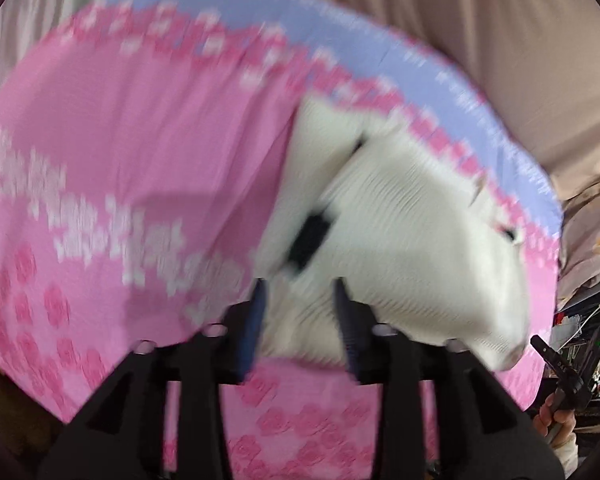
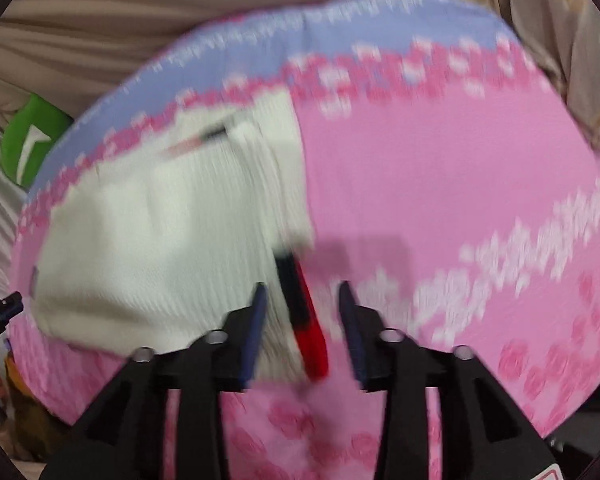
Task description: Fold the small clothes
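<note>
Jaws spread on both: left gripper (image 1: 300, 308) straddling white garment (image 1: 400, 240) edge; right gripper (image 2: 302, 312) straddling red-black trim (image 2: 306, 320), twelve o'clock, pink blanket (image 2: 440, 180) lying underneath.

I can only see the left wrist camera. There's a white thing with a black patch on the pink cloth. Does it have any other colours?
Observer: Yes. The right wrist view shows a red band beside a black band along one edge of the white garment.
Operator: Ooh! What is my right gripper doing?
Observer: The right gripper has its fingers apart, and that red band lies between them, over the pink cloth.
</note>
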